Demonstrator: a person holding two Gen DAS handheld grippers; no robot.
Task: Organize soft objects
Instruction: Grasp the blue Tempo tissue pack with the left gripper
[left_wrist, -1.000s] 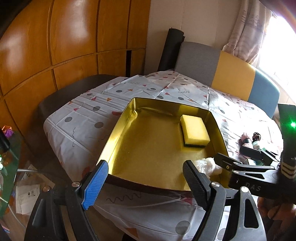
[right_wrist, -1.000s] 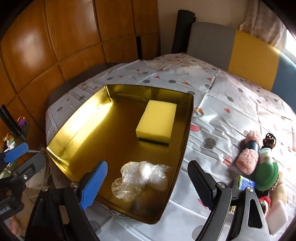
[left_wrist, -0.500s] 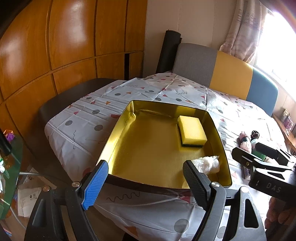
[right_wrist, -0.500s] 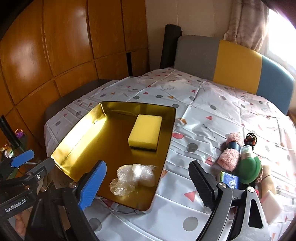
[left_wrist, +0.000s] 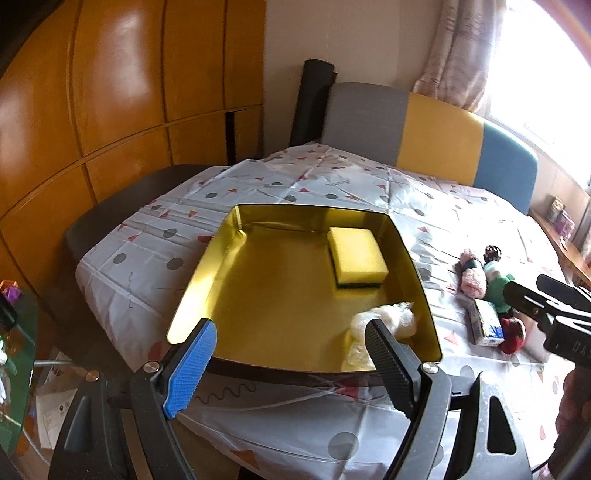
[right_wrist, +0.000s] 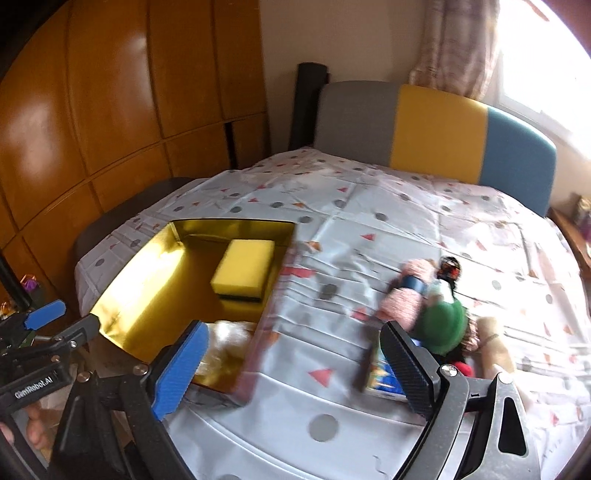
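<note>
A gold tray (left_wrist: 207, 273) (right_wrist: 122, 295) sits on the patterned tablecloth. It holds a yellow sponge (left_wrist: 356, 256) (right_wrist: 243, 267) and a crumpled clear plastic bag (left_wrist: 388, 319) (right_wrist: 227, 338). Right of the tray lies a pile of soft things: a pink plush (left_wrist: 472, 277) (right_wrist: 404, 299), a green toy (right_wrist: 443, 326), a blue packet (left_wrist: 484, 326) (right_wrist: 380, 376) and a red item (left_wrist: 513, 334). My left gripper (left_wrist: 288, 365) is open and empty before the tray's near edge. My right gripper (right_wrist: 295, 373) is open and empty, over the cloth between tray and pile.
A grey, yellow and blue bench back (left_wrist: 436, 136) stands behind the table. Wooden panels (left_wrist: 110, 110) fill the left wall. A dark chair (left_wrist: 110, 206) stands at the table's left side. A window with a curtain (left_wrist: 469, 51) is at the right.
Both grippers have pulled back from the tray. The right gripper has swung right, away from the plastic bag and toward the pile; its view is blurred by motion.
</note>
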